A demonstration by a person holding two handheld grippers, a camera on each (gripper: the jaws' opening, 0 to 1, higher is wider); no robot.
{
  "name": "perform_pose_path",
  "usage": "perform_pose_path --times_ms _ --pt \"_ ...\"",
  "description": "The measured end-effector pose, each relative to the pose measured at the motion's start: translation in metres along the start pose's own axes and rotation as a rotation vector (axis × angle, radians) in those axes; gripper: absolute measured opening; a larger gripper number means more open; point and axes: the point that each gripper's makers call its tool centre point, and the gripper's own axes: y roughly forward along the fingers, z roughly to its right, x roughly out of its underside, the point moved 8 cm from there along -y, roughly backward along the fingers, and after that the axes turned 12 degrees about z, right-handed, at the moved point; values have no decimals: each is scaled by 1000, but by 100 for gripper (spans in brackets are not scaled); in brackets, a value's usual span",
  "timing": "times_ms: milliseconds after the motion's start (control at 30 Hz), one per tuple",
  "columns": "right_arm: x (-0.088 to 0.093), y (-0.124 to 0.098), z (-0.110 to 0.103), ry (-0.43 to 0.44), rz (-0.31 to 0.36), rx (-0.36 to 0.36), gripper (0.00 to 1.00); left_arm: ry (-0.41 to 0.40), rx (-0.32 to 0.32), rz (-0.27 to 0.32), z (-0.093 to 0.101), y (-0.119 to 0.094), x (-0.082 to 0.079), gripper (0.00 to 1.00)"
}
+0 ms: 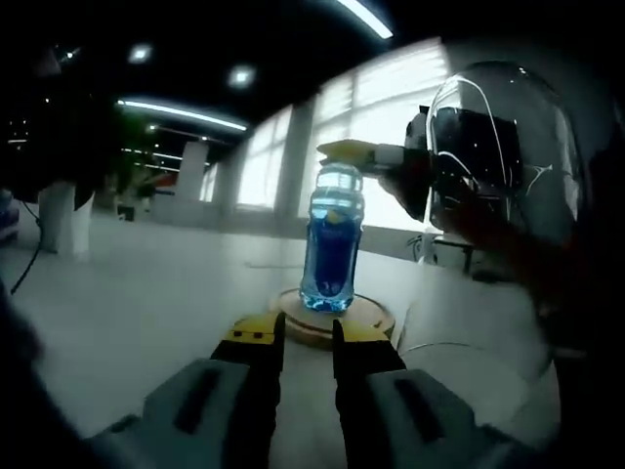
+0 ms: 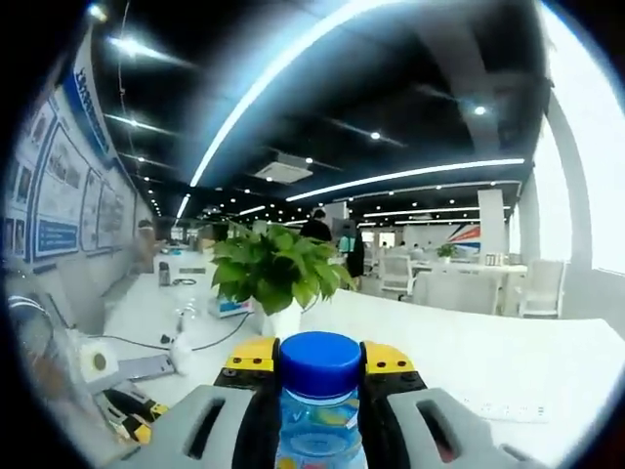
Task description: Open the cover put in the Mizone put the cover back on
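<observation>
A Mizone bottle [image 1: 332, 244] with blue drink stands upright on a round wooden base [image 1: 366, 318] in the left gripper view. My right gripper [image 1: 344, 151] comes in from the right, its yellow-tipped jaws closed around the bottle's top. A clear glass dome cover [image 1: 513, 147] is at the right, beside the base. My left gripper [image 1: 309, 337] sits low in front of the base, jaws slightly apart with nothing between them. In the right gripper view the blue cap [image 2: 320, 363] sits between the jaws of my right gripper [image 2: 320, 357].
The base rests on a wide white table [image 1: 146, 293]. In the right gripper view a potted green plant [image 2: 278, 274] stands just ahead, with cables and a tape roll [image 2: 98, 362] to the left. A person [image 2: 317, 227] stands far back among desks and chairs.
</observation>
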Motion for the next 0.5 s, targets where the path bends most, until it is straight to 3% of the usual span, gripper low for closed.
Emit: perform_pose_path --times_ms 500 --pt "3 -3 -1 17 61 -13 23 -1 -3 0 1 0 0 15"
